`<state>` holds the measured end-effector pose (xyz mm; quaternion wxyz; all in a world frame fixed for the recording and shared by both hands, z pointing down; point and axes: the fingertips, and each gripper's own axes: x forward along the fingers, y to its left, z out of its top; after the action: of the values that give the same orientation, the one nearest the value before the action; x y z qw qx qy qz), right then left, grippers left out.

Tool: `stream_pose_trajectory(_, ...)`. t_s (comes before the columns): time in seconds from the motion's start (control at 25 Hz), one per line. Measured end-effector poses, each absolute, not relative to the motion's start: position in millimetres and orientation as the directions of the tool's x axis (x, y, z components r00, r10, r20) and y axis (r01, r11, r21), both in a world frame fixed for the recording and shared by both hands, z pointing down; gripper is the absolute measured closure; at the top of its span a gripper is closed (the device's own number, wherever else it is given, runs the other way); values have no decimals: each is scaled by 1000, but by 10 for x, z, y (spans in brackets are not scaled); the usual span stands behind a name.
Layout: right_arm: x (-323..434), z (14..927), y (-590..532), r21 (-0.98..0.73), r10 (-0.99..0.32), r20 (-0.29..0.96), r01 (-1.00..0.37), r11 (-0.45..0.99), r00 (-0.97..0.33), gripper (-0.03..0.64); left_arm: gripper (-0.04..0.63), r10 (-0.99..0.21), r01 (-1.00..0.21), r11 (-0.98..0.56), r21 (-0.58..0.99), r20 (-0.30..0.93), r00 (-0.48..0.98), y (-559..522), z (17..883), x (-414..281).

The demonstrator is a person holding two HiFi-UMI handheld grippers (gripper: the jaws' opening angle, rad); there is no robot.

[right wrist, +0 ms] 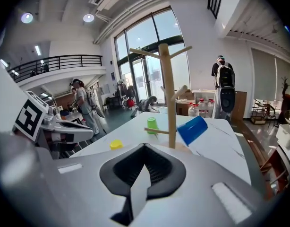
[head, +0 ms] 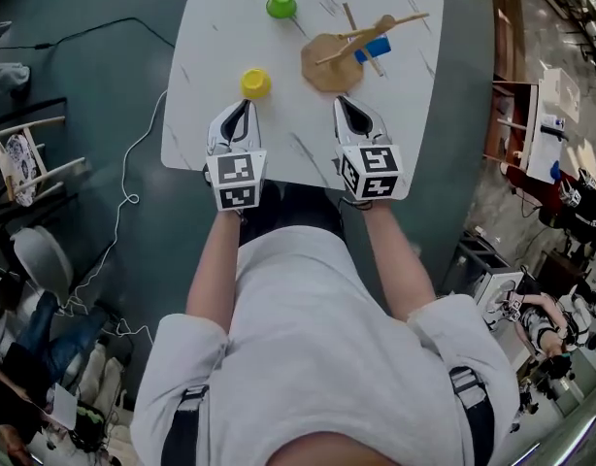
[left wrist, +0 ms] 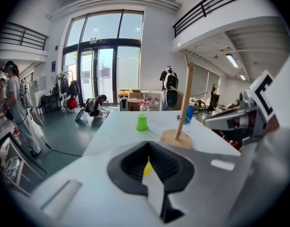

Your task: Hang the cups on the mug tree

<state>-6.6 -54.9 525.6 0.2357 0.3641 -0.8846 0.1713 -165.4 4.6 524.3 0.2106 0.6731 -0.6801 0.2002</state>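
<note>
White marble-look counter [head: 414, 115], rounded corners, thin grey veins, smooth matte top. Dark grey floor around it.

Mug tree [head: 329, 62]: pale wood with a flat round disc base, a straight round pole and thin dowel pegs angled upward. It stands on the far right part of the counter.

Blue cup [head: 377, 49]: smooth plastic, tapered. It hangs tilted on one peg on the right side of the tree, off the counter.

Green cup [head: 281, 3]: glossy plastic, tapered, rim-down on the counter. It is at the far edge, left of the tree and apart from it.

Yellow cup [head: 255, 83]: plastic, short and tapered, and looks rim-down too. It sits on the counter just ahead of the left gripper's tips; I can't tell if they touch.

Left gripper [head: 243, 104]: white shell, black ribbed pads, and a marker cube with black-and-white squares at the back. Jaws are pressed together with nothing between them. In the left gripper view a bit of the yellow cup shows just past the tips.

Right gripper [head: 347, 101]: same build, jaws pressed together and empty. It is over the near edge of the counter, near the tree base but not touching it.

The person wears a light grey short-sleeve shirt, with dark straps at the shoulders. A thin white cable [head: 123, 197] snakes over the floor to the left.
</note>
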Motion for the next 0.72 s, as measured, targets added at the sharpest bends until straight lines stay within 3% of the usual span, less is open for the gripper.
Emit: stream_pose_trajectory(0.72, -474, 5369, -324, -175, -578, 555, -763, 622, -598, 617, 592, -761, -956, -288, -61, 621, 190, -157, 5632, -1793)
